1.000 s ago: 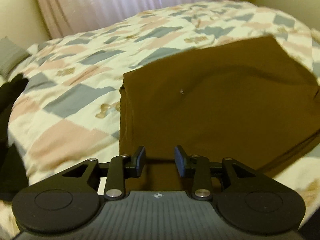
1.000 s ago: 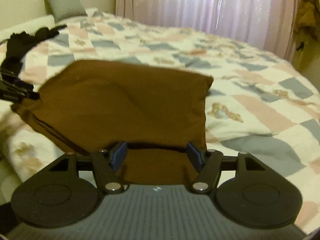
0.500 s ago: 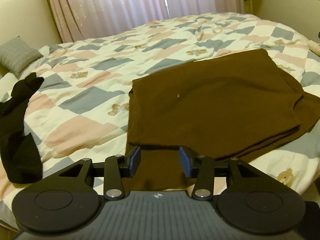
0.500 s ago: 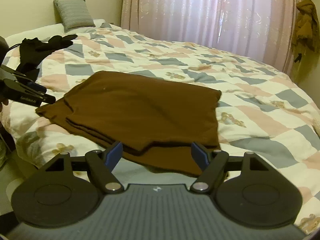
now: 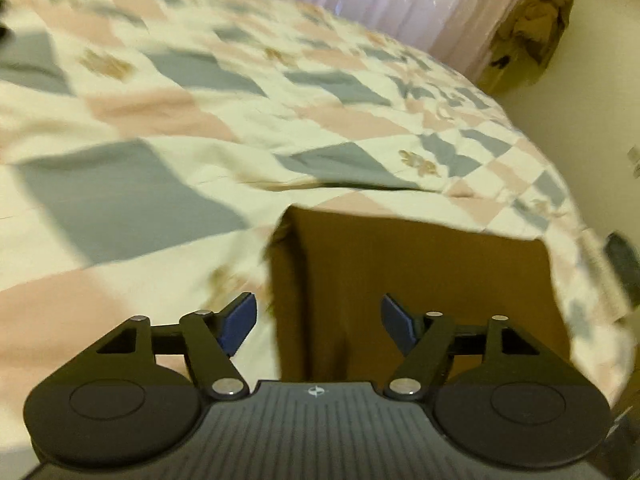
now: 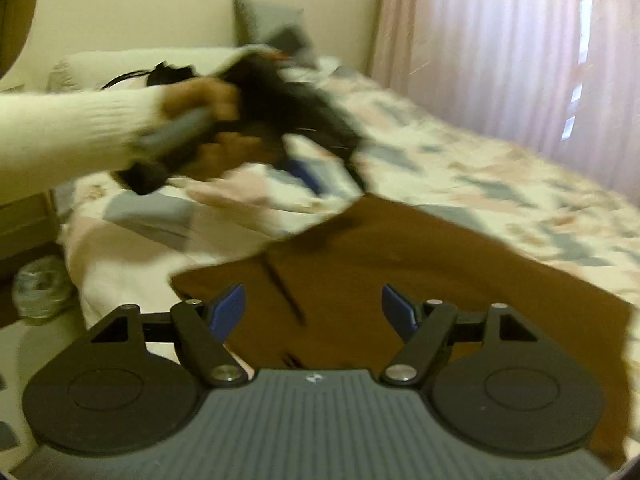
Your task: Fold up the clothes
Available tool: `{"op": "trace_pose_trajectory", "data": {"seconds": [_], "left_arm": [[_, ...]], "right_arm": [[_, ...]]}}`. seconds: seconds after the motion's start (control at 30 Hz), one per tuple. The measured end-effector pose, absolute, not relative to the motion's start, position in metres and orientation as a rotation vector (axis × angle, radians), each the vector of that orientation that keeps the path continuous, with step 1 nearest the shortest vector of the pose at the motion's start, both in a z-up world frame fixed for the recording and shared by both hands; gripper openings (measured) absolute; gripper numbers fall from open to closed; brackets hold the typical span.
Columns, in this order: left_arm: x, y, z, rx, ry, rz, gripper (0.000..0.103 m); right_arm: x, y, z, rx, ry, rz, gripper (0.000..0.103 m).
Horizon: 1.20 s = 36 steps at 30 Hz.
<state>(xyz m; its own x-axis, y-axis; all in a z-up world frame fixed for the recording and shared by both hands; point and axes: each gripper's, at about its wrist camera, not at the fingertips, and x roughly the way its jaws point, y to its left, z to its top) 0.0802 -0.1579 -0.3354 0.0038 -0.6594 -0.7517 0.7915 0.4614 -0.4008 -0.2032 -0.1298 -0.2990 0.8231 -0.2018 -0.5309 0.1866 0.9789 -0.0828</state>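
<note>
Left tongs (image 5: 316, 322): jaws stand apart with nothing between them. They hang just above the near left corner of the brown garment (image 5: 420, 280), which lies flat directly ahead of and beneath them. With the jaws spread and empty, the tongs appear positioned to take or release that edge; which one cannot be told.

Right tongs (image 6: 314, 314): jaws likewise spread and empty, hovering over the near edge of the same brown garment (image 6: 420, 280). The cloth extends forward and to the right of them, lying in flat layers on the bed quilt (image 6: 500, 176). It appears at least partly folded.

Beyond and to the left of the right tongs, the person's left hand (image 6: 204, 120) carries the other tool above the far left corner of the garment. That picture is heavily blurred, so contact there cannot be confirmed.

Further out, behind the hand, a dark garment (image 6: 168, 74) lies near the pillow (image 6: 280, 20). It is presumably awaiting folding.
</note>
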Motion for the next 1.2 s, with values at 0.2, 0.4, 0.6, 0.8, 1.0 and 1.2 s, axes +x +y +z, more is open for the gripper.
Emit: {"op": "trace_pose_trajectory", "data": {"seconds": [0.2, 0.4, 0.6, 0.8, 1.0, 1.2], "left_arm": [[0.135, -0.203, -0.374, 0.145, 1.291, -1.142, 0.08], [0.154, -0.225, -0.406, 0.069, 1.452, -1.278, 0.056], [0.163, -0.241, -0.415, 0.082, 1.542, -1.385, 0.036], [0.167, -0.253, -0.417, 0.141, 1.586, -1.422, 0.043], [0.164, -0.261, -0.41, 0.215, 1.585, -1.448, 0.029], [0.15, -0.267, -0.363, 0.336, 1.502, -1.454, 0.015]], "right_arm": [[-0.138, -0.119, -0.28, 0.163, 0.659, -0.24, 0.072], [-0.092, -0.072, -0.291, 0.12, 0.814, -0.484, 0.072], [-0.046, -0.019, -0.319, -0.011, 0.98, -0.65, 0.066], [-0.024, 0.007, -0.327, -0.117, 1.065, -0.725, 0.061], [-0.03, -0.015, -0.339, -0.01, 1.075, -0.772, 0.004], [-0.093, -0.047, -0.281, 0.384, 0.807, -0.797, 0.004]]}}
